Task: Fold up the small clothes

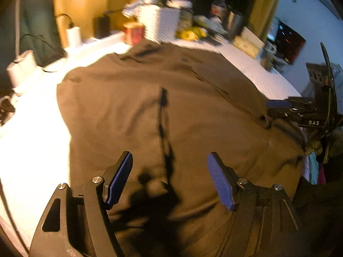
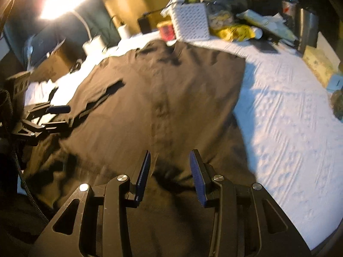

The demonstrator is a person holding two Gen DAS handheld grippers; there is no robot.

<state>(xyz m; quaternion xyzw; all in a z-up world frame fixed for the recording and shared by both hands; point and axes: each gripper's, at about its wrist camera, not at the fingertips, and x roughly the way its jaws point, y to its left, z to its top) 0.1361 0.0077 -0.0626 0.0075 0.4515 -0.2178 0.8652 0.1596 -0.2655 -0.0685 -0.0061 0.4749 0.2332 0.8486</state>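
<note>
A dark brown garment (image 1: 163,98) is lying spread over a white sheet (image 2: 289,115) that is covering the work surface, its far edge reaching toward the clutter at the back and its near edge running under both grippers. The left gripper (image 1: 170,180) is hovering over the near part of the cloth with its blue-padded jaws standing wide apart and nothing between them. The right gripper (image 2: 170,172) is hanging over the same cloth, jaws about half apart, also gripping nothing.

Along the back of the surface a white perforated box (image 2: 190,20) is standing, with a red tin (image 2: 166,30) just beside it, a clear jar with a white lid (image 2: 218,10) behind, and a yellow packet (image 2: 235,33) lying near; what the jar is holding cannot be told. Rolls of white paper (image 2: 94,42) are standing to the left.

The right wrist view is showing a bright lamp (image 2: 62,2) glaring overhead. The left wrist view is showing a dark screen (image 1: 287,40) against a pale wall.
</note>
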